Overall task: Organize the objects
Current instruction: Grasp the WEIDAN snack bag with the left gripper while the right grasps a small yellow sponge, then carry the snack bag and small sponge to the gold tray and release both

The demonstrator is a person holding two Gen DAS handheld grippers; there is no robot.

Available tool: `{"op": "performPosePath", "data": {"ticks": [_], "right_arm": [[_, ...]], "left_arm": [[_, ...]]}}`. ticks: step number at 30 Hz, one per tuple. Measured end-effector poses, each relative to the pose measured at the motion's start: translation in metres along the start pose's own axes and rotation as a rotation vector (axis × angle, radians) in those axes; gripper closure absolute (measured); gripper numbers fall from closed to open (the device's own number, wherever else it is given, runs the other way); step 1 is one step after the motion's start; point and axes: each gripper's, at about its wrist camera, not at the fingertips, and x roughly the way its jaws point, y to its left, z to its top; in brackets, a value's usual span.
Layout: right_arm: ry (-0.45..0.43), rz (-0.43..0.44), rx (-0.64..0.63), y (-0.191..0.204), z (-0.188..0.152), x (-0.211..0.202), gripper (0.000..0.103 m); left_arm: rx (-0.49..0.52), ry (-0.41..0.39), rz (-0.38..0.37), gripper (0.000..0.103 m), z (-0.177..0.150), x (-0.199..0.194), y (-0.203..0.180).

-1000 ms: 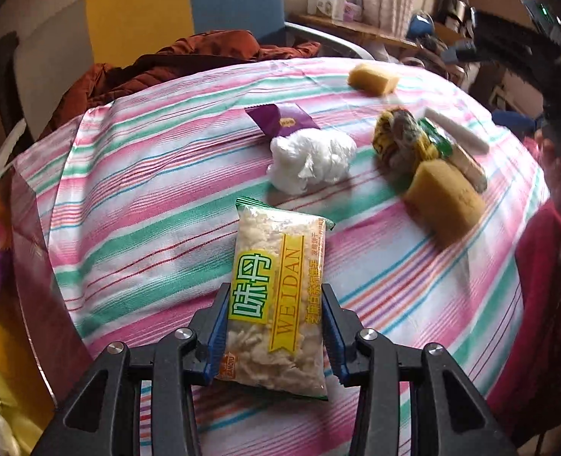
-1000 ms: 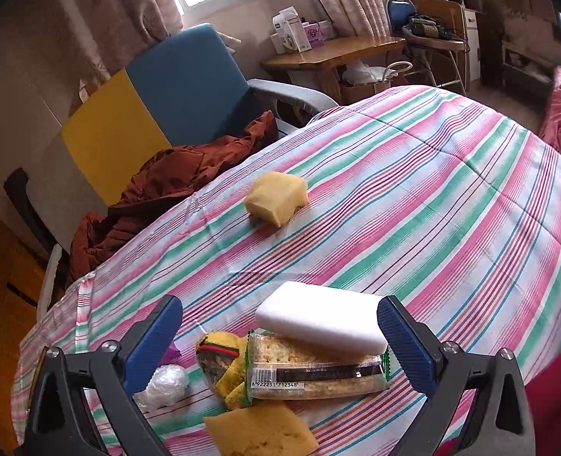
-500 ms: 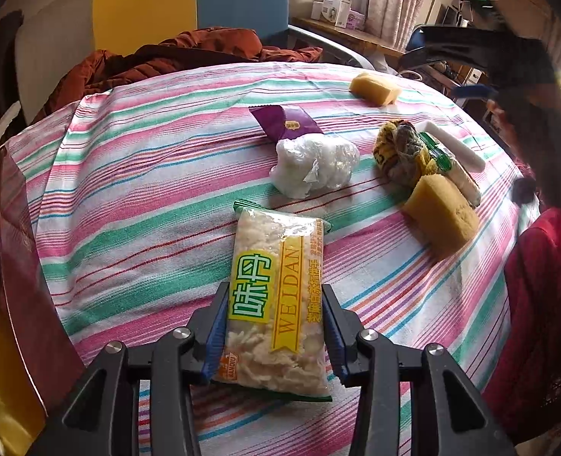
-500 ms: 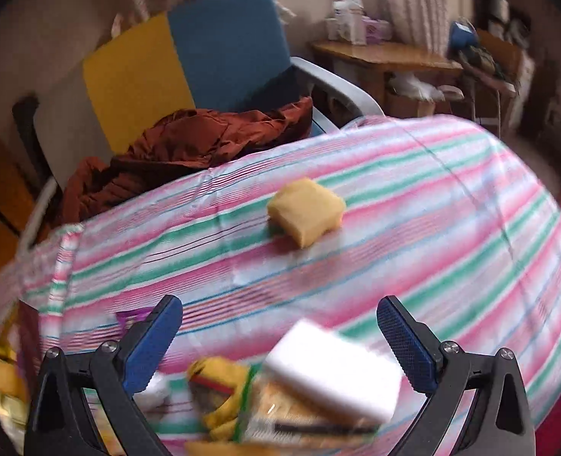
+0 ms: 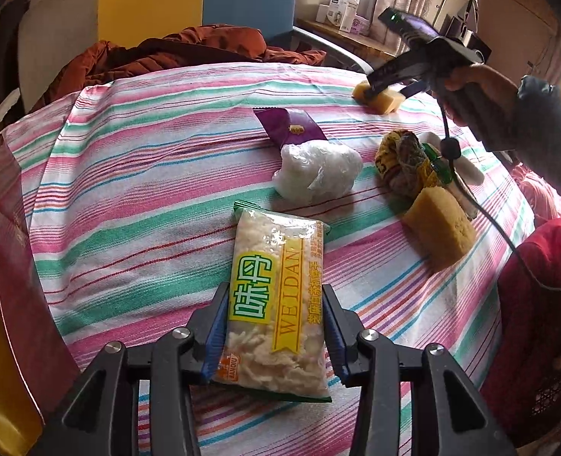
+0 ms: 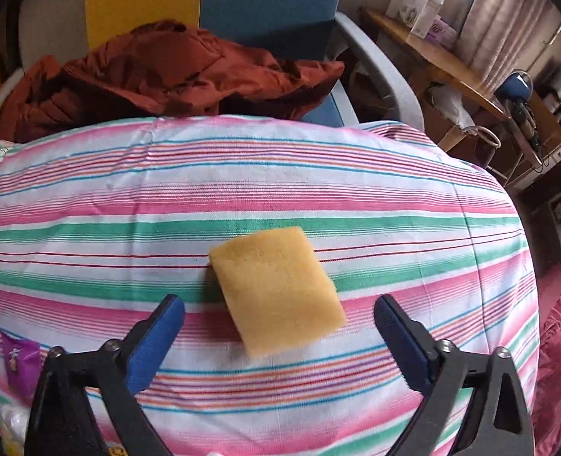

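Left wrist view: left tool [image 5: 274, 336] clamps snack packet [image 5: 276, 296]; right tool [image 6: 280, 332] spread around sponge [image 6: 276, 288].

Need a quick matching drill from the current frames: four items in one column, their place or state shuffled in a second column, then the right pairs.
Items:
1. snack bag
2. far sponge
3. purple wrapper
4. near sponge

Places or states:
A. between the open fingers of the right gripper, not gripped
B. beside the pile of wrapped items, at the cloth's right side
C. clamped in the left gripper
D. flat on the cloth, just behind the crumpled plastic bag

Pairs: 1-C, 2-A, 3-D, 4-B
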Motion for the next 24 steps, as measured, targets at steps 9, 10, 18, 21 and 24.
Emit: {"op": "performPosePath", "data": {"ticks": [9, 10, 18, 21, 24], "right_arm": [[-0.105, 0.135, 0.074, 0.013, -0.043, -0.052, 0.043], [-0.124, 0.163, 0.083, 0.016, -0.050, -0.062, 0.043], [-0.240, 0.334, 0.099, 0.064, -0.112, -0.125, 0.043], [-0.256, 0.373, 0.100, 0.078, -0.129, -0.138, 0.043], [-0.266, 0.404, 0.112, 0.088, -0.143, -0.146, 0.043]], "left_arm": [[0.020, -0.009, 0.026, 0.059, -0.002, 0.001, -0.004], [0.034, -0.012, 0.037, 0.059, -0.003, 0.002, -0.006], [0.060, -0.018, 0.059, 0.059, -0.005, -0.004, -0.010], [0.053, -0.033, 0.054, 0.059, -0.009, -0.018, -0.010], [0.051, -0.076, 0.037, 0.059, -0.011, -0.044, -0.010]]}}
